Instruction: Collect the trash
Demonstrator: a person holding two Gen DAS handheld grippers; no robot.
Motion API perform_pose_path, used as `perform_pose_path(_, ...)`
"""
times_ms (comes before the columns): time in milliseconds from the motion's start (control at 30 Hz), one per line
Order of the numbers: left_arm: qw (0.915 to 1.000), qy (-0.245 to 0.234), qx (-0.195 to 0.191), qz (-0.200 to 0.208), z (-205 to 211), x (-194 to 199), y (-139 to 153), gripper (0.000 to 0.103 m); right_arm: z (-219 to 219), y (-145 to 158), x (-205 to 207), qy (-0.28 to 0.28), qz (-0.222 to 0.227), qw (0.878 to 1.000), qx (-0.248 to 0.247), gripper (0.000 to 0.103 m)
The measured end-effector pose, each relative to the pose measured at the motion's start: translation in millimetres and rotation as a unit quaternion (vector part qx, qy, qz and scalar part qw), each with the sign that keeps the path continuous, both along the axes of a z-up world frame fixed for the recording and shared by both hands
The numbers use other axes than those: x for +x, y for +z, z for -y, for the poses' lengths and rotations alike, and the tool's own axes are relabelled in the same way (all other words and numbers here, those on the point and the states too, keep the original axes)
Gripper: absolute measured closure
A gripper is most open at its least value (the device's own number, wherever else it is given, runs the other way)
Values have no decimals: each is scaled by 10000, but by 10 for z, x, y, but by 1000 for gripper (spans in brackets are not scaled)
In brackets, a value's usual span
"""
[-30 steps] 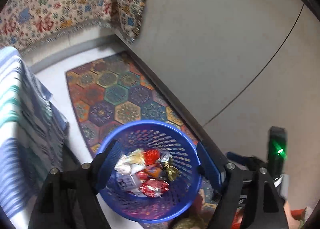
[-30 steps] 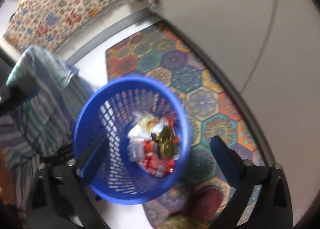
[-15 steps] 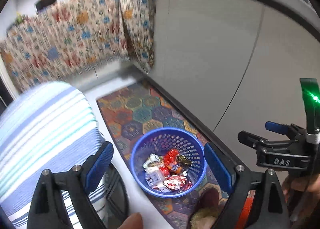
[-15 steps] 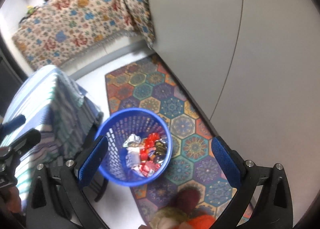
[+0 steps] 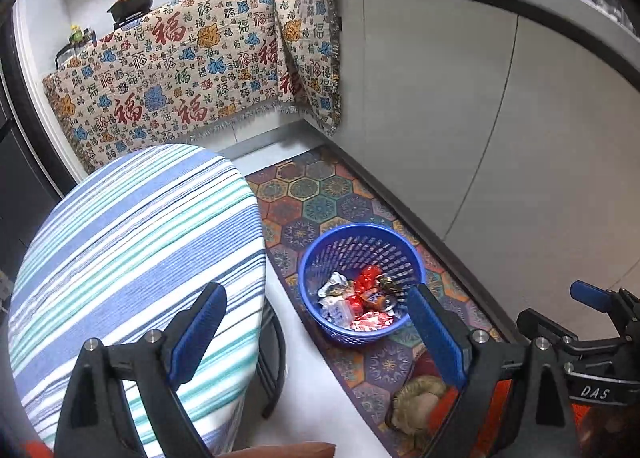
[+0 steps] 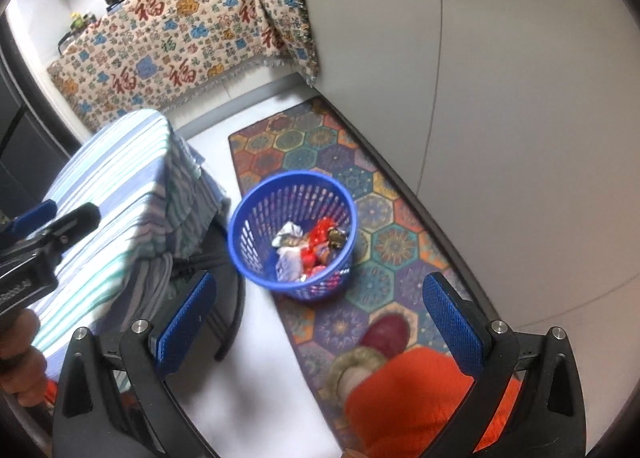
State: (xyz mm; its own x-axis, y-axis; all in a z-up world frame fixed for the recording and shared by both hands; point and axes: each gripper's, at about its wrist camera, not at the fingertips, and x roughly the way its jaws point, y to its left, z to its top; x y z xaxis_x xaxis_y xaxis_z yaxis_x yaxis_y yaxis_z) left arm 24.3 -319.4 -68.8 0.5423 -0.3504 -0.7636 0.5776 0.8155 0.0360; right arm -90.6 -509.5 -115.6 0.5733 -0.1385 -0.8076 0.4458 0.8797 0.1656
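A blue mesh basket [image 5: 362,236] stands on the patterned floor mat; it also shows in the right wrist view [image 6: 256,214]. Several crumpled wrappers [image 5: 358,302] lie in its bottom, red, silver and gold, and show in the right wrist view [image 6: 310,244] too. My left gripper [image 5: 316,332] is open and empty, high above the floor, with the basket beyond its right finger. My right gripper [image 6: 320,312] is open and empty, high above the basket and nearer to me. The right gripper's body [image 5: 588,342] shows at the right edge of the left wrist view.
A small table with a blue striped cloth [image 5: 132,250] stands left of the basket, on dark metal legs [image 5: 276,358]. Grey cabinet fronts [image 5: 480,118] run along the right. A patterned cloth [image 5: 180,70] hangs at the back. The person's slippered foot [image 6: 372,354] rests on the mat.
Both grippers have risen well away from the basket, which now looks small and far below. The striped table top has come into view. Both stay open and empty.
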Motion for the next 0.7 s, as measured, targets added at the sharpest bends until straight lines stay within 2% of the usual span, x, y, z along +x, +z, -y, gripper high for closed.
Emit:
perform_pose_path(100, 9999, 25, 48, 100, -65, -86, 42, 10, -178, 137, -69, 104, 67, 9997, -231, 0)
perform_pose_path(333, 9999, 79, -51, 138, -218, -155, 189, 10, -402, 381, -170, 201, 233, 9988, -387, 0)
perform_pose_path(700, 9997, 74, -189, 101, -321, -206, 313, 10, -510, 476, -249, 165, 322, 9983, -467, 0)
